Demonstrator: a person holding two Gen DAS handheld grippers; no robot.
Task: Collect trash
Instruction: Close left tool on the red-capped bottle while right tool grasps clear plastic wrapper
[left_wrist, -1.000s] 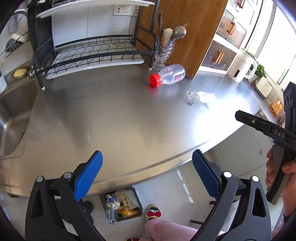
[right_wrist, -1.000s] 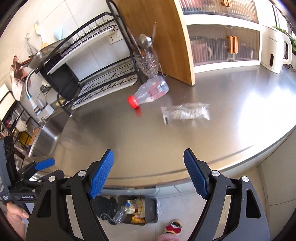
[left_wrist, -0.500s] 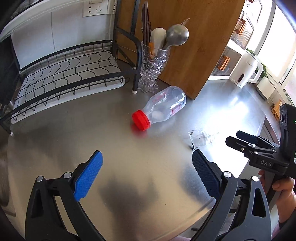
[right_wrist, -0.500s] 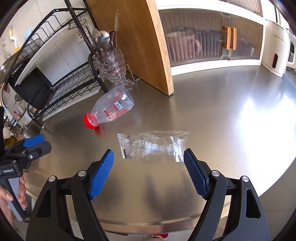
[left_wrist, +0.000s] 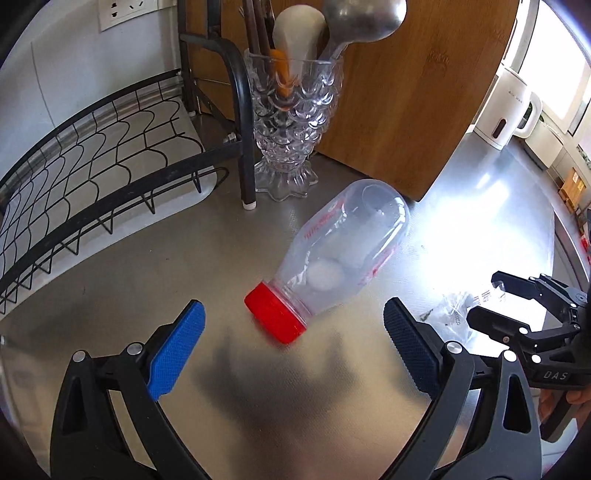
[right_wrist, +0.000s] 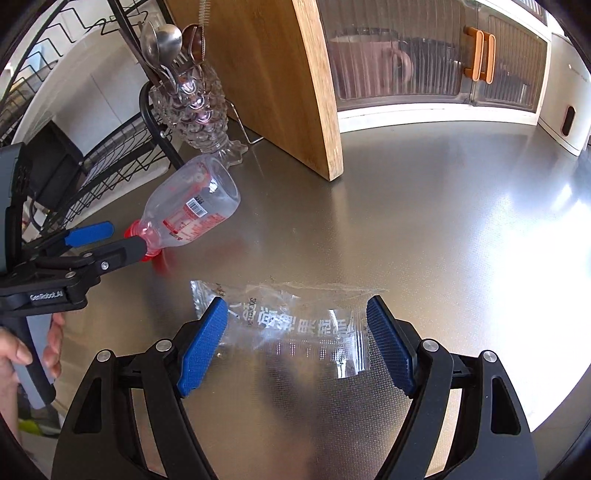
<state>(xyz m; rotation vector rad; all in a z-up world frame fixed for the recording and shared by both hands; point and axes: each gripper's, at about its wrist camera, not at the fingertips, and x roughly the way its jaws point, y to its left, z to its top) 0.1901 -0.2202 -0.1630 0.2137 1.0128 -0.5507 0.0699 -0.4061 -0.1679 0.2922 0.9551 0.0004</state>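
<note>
A clear plastic bottle (left_wrist: 343, 254) with a red cap (left_wrist: 275, 317) lies on its side on the steel counter (left_wrist: 258, 406); it also shows in the right wrist view (right_wrist: 192, 206). My left gripper (left_wrist: 291, 347) is open, its jaws either side of the cap, just short of it; it also shows in the right wrist view (right_wrist: 107, 240). A clear plastic wrapper (right_wrist: 295, 325) lies flat on the counter. My right gripper (right_wrist: 295, 343) is open and straddles the wrapper; it also shows in the left wrist view (left_wrist: 495, 299).
A glass utensil holder (left_wrist: 291, 122) with spoons stands behind the bottle, next to a black dish rack (left_wrist: 110, 155) and an upright wooden cutting board (right_wrist: 280, 74). A white kettle (left_wrist: 509, 103) stands far right. A cabinet with ribbed glass doors (right_wrist: 436, 59) lines the back.
Both grippers have moved forward over the counter. The left one closed in on the bottle's cap. The right one came down around the wrapper. Both stayed open.
</note>
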